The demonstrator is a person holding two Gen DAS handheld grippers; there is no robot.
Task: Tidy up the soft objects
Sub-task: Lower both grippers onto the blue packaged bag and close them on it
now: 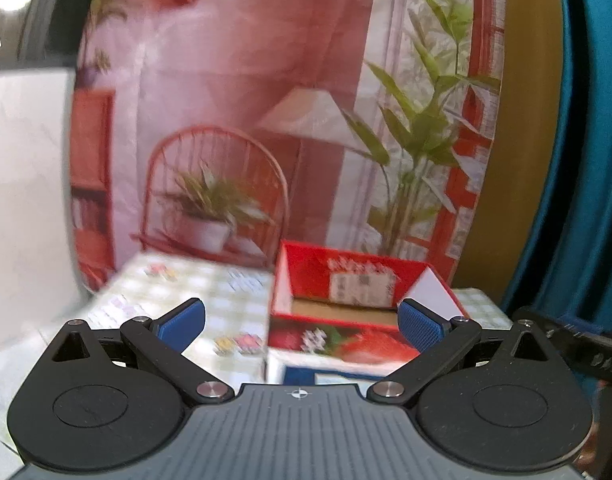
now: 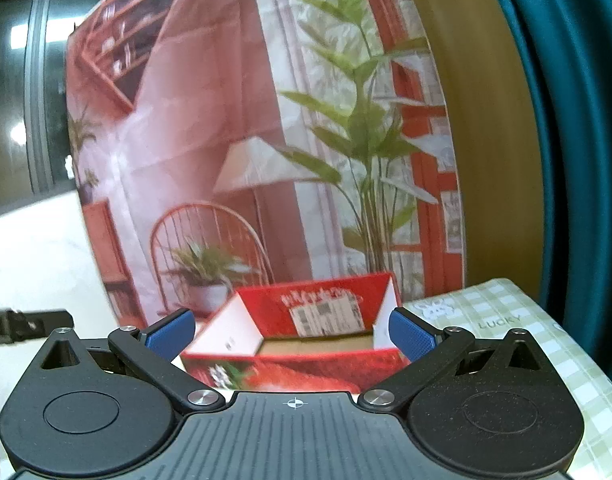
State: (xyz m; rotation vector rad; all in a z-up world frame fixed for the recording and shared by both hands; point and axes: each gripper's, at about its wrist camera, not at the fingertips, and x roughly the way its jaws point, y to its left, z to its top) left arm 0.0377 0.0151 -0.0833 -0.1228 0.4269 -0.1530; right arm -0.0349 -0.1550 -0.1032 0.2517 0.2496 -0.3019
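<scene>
Beyond both spread, empty grippers, left (image 1: 301, 322) and right (image 2: 291, 332), sits the red box (image 1: 346, 280).

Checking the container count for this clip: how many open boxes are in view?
1: the red box sits on the checked cloth, straight ahead of both open grippers. Others may be hidden.

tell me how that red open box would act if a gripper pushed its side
The red box looks like thin cardboard with nothing visible inside, so probably light; a push would likely slide it across the checked cloth. Its raised flaps would probably flex under the fingers rather than resist.
</scene>
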